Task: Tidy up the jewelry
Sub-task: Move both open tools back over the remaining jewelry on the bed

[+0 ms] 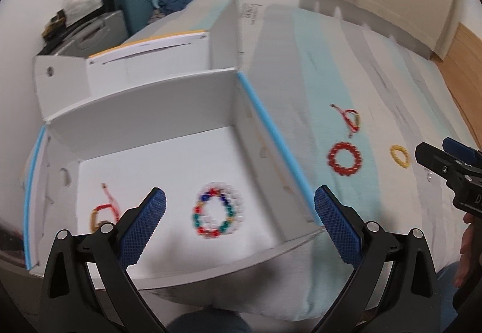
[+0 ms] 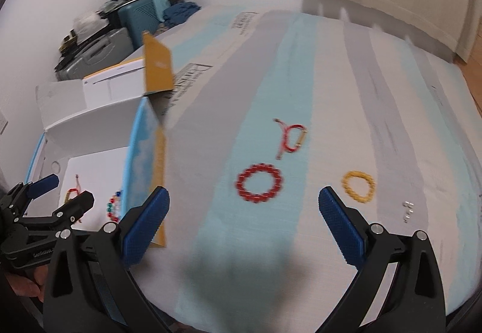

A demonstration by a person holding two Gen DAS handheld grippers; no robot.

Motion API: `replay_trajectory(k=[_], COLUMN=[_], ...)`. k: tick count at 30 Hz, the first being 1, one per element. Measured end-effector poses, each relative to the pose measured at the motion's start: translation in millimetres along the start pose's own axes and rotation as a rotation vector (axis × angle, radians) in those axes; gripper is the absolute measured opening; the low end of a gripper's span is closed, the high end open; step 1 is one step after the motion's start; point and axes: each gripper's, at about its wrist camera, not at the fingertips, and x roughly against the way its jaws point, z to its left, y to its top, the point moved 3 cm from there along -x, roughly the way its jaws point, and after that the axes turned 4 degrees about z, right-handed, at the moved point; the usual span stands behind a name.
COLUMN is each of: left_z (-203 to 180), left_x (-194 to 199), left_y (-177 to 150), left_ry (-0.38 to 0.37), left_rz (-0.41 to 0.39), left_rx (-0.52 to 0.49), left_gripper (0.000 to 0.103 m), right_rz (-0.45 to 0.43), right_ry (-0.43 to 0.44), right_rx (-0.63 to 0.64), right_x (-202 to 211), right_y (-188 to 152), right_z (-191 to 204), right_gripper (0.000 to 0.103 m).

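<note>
Silver earrings (image 2: 407,211) show only in the right view; each hand-held gripper (image 1: 240,220) (image 2: 243,220) gapes wide, empty.

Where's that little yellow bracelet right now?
The yellow bracelet lies on the striped bedspread, right of the red beaded bracelet, outside the box.

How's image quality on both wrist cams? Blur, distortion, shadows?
Left wrist: motion blur smears the multicolor bead bracelet and box edges, while the left gripper stays sharp; heavy fisheye bending with dark corners. Right wrist: the same blur softens the red bead bracelet and bedspread stripes; a soft shadow lies on the cloth between the right gripper's jaws. No glare in either.
</note>
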Motion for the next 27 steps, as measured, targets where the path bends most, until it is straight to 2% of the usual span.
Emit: replay_trajectory(k=[6, 15, 27], left_z=[-54.1, -121.4, -166.7], left_x=[-7.0, -29.8, -72.6], left_y=[2.7, 9.4, 9.7], left_ry=[-0.056, -0.130, -0.194], left_rz=[-0.016, -0.003, 0.032], left_rx=[-0.106, -0.186, -0.232], left_gripper=[0.097, 0.097, 0.097], right_rz=[-0.003, 0.004, -0.002], right_ry=[-0.032, -0.098, -0.139], right_rx=[-0.053, -0.134, -0.175], right_x=[9.3, 13.3, 4.2], right_y=[-8.8, -20.3, -38.0], right_z=[-48.0, -115.4, -175.0], right_gripper=[0.095, 0.095, 0.095])
